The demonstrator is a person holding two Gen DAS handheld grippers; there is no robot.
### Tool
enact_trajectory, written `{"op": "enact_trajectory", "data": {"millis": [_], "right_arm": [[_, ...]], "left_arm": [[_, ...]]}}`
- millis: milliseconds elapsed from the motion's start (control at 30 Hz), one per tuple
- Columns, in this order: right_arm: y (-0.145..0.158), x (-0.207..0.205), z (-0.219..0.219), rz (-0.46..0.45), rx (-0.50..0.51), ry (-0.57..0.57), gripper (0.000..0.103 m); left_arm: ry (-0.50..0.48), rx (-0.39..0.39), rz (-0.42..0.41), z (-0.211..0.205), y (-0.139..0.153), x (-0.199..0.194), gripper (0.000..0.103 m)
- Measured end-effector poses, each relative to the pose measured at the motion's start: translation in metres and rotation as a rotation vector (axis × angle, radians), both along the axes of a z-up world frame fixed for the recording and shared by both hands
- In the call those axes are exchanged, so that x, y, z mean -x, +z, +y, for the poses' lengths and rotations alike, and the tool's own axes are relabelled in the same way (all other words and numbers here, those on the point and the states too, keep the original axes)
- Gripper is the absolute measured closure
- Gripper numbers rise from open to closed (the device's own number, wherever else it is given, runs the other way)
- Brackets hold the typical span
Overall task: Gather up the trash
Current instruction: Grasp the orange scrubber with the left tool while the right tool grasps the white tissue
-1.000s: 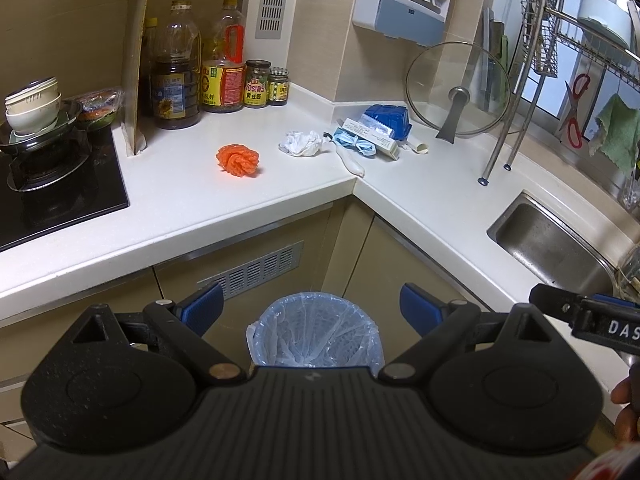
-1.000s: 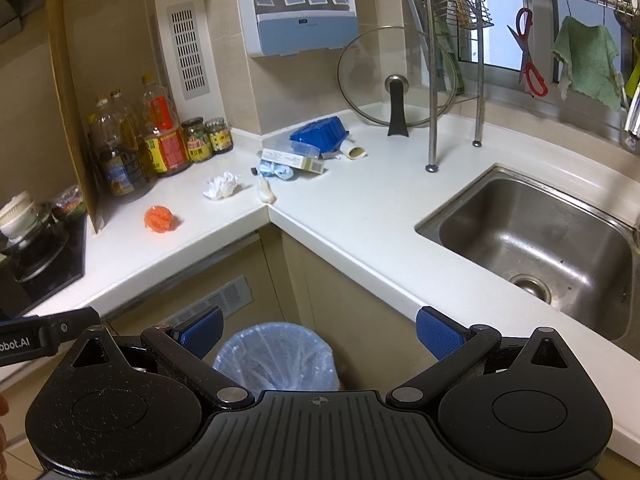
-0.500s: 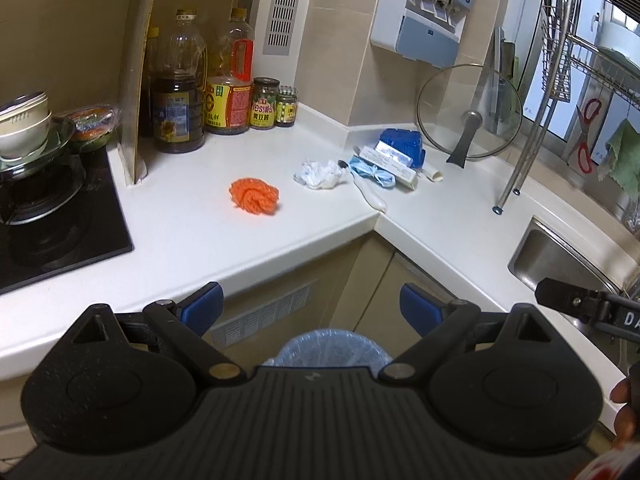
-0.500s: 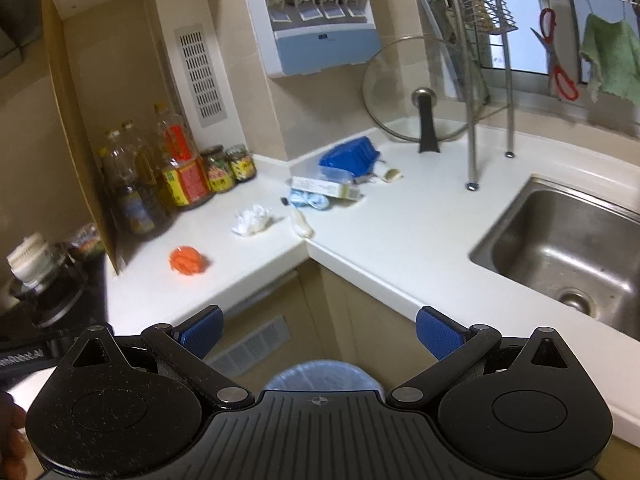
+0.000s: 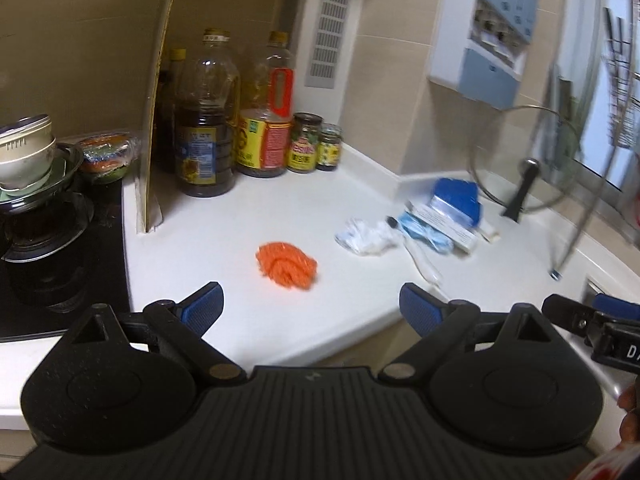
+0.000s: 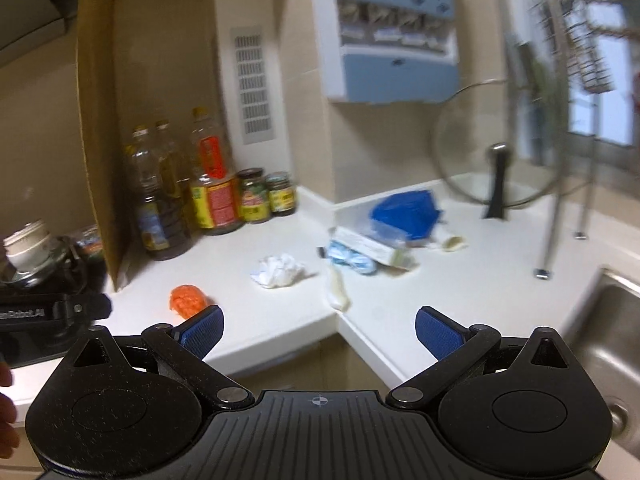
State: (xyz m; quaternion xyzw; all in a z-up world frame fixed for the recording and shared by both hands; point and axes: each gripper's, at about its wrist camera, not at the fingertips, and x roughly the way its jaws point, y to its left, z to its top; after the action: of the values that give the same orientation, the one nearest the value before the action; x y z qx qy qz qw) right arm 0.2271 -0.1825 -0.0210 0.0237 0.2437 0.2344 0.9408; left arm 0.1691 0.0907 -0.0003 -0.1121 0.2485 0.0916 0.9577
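Note:
An orange crumpled wad (image 5: 287, 265) lies on the white counter (image 5: 224, 232), just ahead of my left gripper (image 5: 311, 307), which is open and empty. Right of it lie a crumpled white tissue (image 5: 366, 236), a white tube (image 5: 422, 262), a blue face mask (image 5: 426, 235), a long white box (image 5: 444, 222) and a blue pack (image 5: 458, 196). My right gripper (image 6: 318, 330) is open and empty, near the counter corner. Its view shows the orange wad (image 6: 186, 299), the tissue (image 6: 278, 271), the tube (image 6: 336, 288), the mask (image 6: 352, 258) and the blue pack (image 6: 406, 214).
Oil bottles (image 5: 206, 128) and jars (image 5: 306, 142) stand at the back by a cardboard panel (image 5: 154, 120). A stove with bowls (image 5: 28, 160) is at the left. A glass lid (image 5: 524, 160), a dish rack leg (image 5: 576, 232) and the sink (image 6: 612, 320) are at the right.
Both grippers have risen and moved toward the counter. The lined trash bin below has dropped out of both views. The litter looms larger; both grippers stay open.

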Motion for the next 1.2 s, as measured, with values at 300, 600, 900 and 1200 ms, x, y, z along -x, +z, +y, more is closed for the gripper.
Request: {"op": "enact_trajectory", "data": {"millis": [300, 600, 900, 1200], "right_arm": [[-0.015, -0.112, 0.017, 0.018, 0.006, 0.245, 0.001], [-0.034, -0.170, 0.043, 0.026, 0.054, 0.317, 0.001], [-0.057, -0.200, 0.067, 0.053, 0.116, 0.325, 0.002], [-0.070, -0.222, 0.089, 0.063, 0.137, 0.365, 0.006]], "left_arm": [[0.153, -0.070, 0.053, -0.014, -0.017, -0.067, 0.009], [0.192, -0.087, 0.139, -0.010, -0.056, -0.118, 0.014], [0.174, -0.098, 0.174, -0.001, -0.094, -0.155, 0.031], [0.189, -0.096, 0.209, 0.009, -0.103, -0.166, 0.065]]}}
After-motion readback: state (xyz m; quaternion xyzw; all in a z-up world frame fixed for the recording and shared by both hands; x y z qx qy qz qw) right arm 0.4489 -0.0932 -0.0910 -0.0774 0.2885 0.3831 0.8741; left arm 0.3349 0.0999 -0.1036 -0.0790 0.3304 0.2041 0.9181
